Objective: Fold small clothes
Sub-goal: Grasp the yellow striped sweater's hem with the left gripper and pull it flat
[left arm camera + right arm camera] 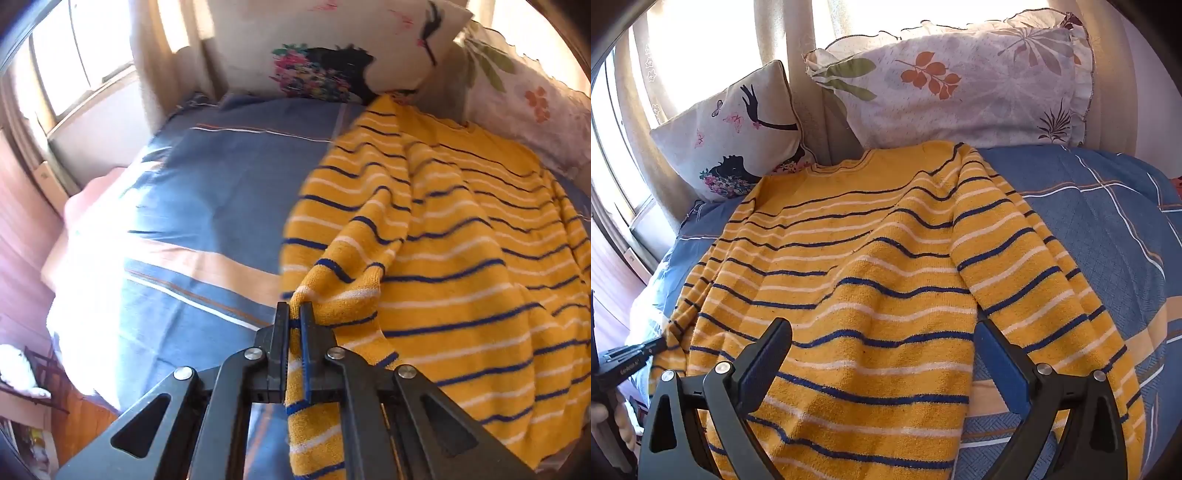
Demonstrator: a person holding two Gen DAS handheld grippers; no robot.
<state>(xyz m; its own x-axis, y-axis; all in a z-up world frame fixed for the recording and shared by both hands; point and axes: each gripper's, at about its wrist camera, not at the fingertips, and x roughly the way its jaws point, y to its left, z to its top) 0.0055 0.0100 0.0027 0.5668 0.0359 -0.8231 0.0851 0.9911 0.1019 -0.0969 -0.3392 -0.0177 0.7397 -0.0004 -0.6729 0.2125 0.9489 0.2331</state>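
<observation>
A yellow sweater with blue and white stripes (871,266) lies spread on the bed, collar toward the pillows; it also shows in the left wrist view (461,258). My left gripper (294,310) is shut on the sweater's left sleeve, lifting it off the bed; the cuff hangs down between the jaws. That gripper also shows at the left edge of the right wrist view (655,345). My right gripper (882,343) is wide open above the sweater's lower body, holding nothing. The right sleeve (1034,280) lies along the body.
The bed has a blue sheet with orange and white lines (207,206). A cushion with a black silhouette print (738,136) and a leaf-print pillow (960,85) lean against the curtains at the far end. A window (74,74) is at left.
</observation>
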